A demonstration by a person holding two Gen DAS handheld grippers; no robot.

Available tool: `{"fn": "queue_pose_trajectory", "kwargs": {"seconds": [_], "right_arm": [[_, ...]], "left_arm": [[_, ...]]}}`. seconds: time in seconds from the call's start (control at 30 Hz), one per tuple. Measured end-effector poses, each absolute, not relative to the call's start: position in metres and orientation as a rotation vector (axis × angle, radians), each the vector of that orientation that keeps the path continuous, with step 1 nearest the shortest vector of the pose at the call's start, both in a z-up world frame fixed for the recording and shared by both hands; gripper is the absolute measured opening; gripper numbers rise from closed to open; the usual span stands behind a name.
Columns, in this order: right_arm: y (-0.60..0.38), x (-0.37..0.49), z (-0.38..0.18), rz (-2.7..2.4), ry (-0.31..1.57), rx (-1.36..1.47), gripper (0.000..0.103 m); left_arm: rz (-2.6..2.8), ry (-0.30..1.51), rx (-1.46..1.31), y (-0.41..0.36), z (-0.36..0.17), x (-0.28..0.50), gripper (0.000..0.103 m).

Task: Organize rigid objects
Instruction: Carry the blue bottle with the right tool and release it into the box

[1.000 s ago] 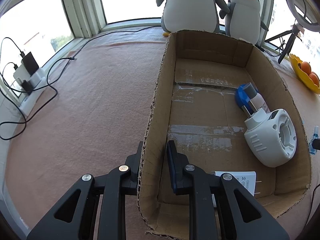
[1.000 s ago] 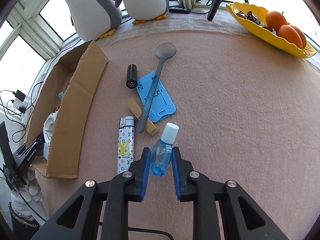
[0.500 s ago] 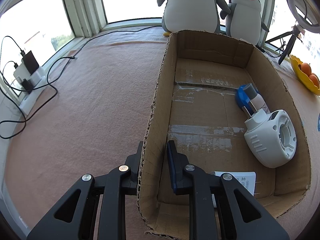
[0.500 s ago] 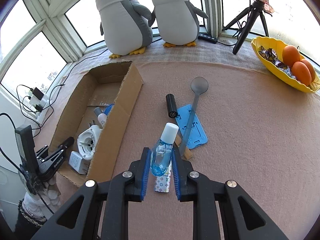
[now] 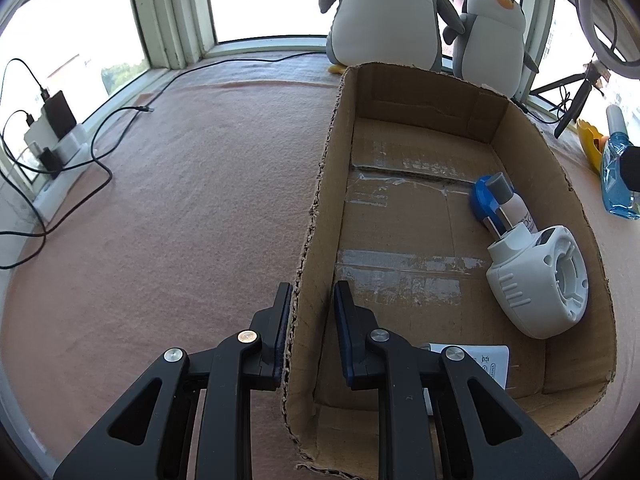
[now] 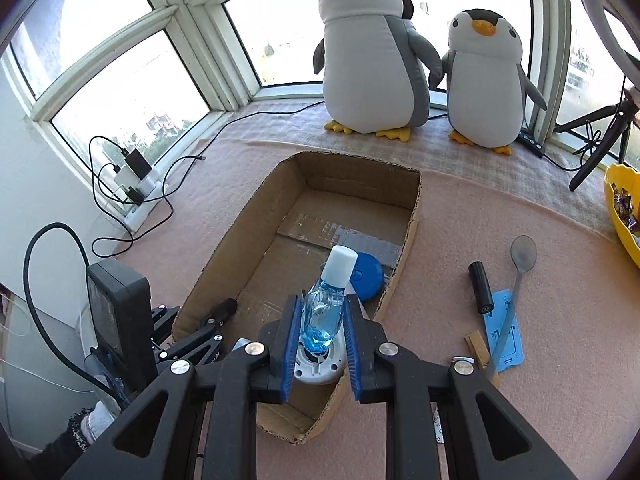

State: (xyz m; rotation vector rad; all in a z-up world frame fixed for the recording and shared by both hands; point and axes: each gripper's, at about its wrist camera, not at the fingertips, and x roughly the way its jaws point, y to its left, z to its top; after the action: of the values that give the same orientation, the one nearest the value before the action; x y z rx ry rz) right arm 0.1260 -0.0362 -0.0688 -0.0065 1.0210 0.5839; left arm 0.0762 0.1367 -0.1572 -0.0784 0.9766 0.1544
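Left tongs (image 5: 310,320) clamp the box (image 5: 320,184) wall. Right tongs (image 6: 320,336) grip a blue bottle (image 6: 322,312), white cap up, above the box's near end. Inside the box: white charger (image 5: 486,362) with unreadable print, white device (image 5: 536,280), blue disc (image 6: 366,280).

Cardboard box (image 6: 408,236) at table centre-left on felt mat (image 5: 180,208); inside, along right wall: round tape measure (image 5: 482,200) farthest, tube (image 5: 510,204) lying on it, round plastic housing (image 5: 540,280) nearer, flat adapter (image 5: 490,362) at near right corner; left half of box floor bare. Left gripper (image 5: 310,312) straddling box's near left wall, one finger outside, one inside. Right gripper (image 6: 320,328) above box's near end, small bottle (image 6: 326,304) between fingers, cap pointing away. Right of box on mat: short cylinder (image 6: 480,286), flat card holder (image 6: 504,332) with spoon (image 6: 516,276) across it, wooden block (image 6: 478,346) beside. Two plush penguins (image 6: 372,52) behind box at window; bowl (image 6: 618,208) far right; tripod (image 6: 600,132) behind bowl; power strip with chargers (image 6: 136,188) far left.
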Motion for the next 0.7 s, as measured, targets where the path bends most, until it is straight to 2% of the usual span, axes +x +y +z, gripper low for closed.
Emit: {"fn": "queue_pose_trajectory", "kwargs": {"seconds": [0.7], "right_arm": [[0.015,0.136,-0.09,0.642,1.067,-0.07,0.02]], "left_arm": [[0.154,0.975,-0.086,0.137,-0.157,0.076,0.018]]}}
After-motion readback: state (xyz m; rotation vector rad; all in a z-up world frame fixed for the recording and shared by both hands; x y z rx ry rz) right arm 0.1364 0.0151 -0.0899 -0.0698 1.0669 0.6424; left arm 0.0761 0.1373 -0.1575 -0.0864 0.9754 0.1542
